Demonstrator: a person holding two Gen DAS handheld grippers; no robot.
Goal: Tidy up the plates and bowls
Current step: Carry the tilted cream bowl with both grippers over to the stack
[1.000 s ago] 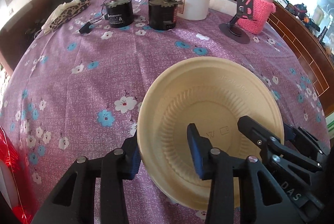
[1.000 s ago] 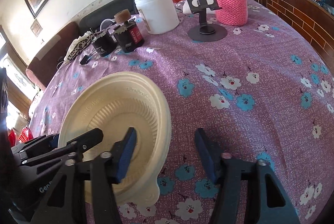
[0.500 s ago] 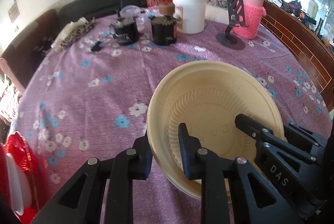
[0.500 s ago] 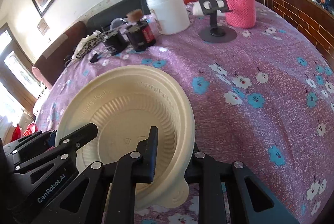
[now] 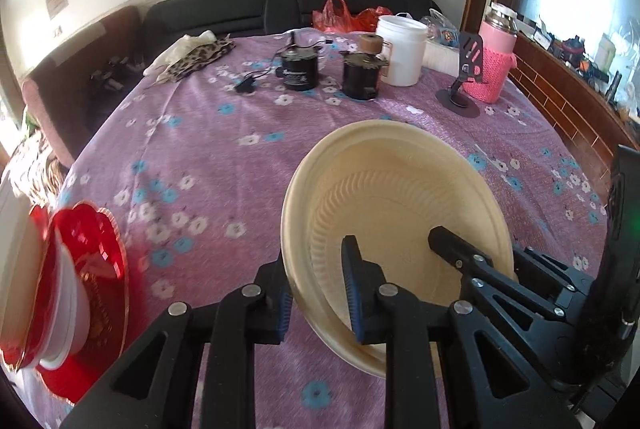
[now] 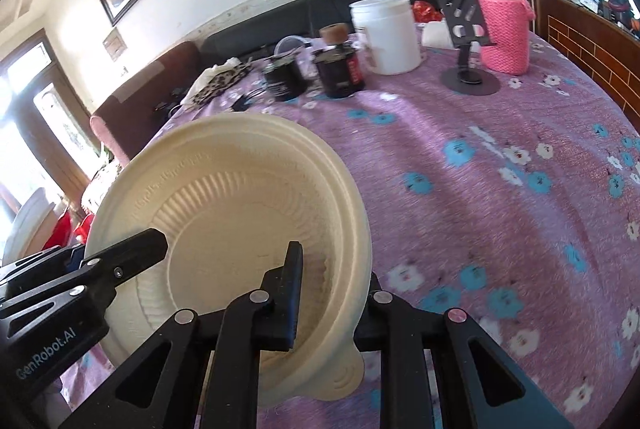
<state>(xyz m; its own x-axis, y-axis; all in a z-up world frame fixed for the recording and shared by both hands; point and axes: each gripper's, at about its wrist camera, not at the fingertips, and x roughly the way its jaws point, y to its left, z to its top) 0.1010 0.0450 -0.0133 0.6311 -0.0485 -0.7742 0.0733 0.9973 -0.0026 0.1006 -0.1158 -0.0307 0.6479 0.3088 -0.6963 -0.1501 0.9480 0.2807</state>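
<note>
While both grippers pinch opposite sides of the cream disposable bowl (image 5: 400, 205), it hangs tilted just above the purple floral tabletop (image 5: 200, 149); left gripper (image 5: 316, 293) is narrowed onto the bowl's left rim, one pad outside, one inside; right gripper (image 6: 332, 293) is narrowed onto the right rim by the small pull tab, same arrangement; jaws of both have just been closing, w/ the rim between them.

Risks, as I judge them: the wall looks thin and flexible, so two-point pinches may buckle or crease the rim if the hands drift apart or twist vs each other; if one hand leads, the bowl could peel out of the other gripper and flop to the tabletop; the tilt would worsen that.

Likely destination is the stack of red plates (image 5: 84, 269) w/ a white bowl in it, at the tabletop's left edge; that stack sits close to the edge, so a clumsy set-down or a nudge could push it off.

Far-side clutter (white tub (image 5: 400, 49), pink-sleeved flask (image 5: 494, 61), phone stand (image 5: 464, 85)) is well apart; little threat.
</note>
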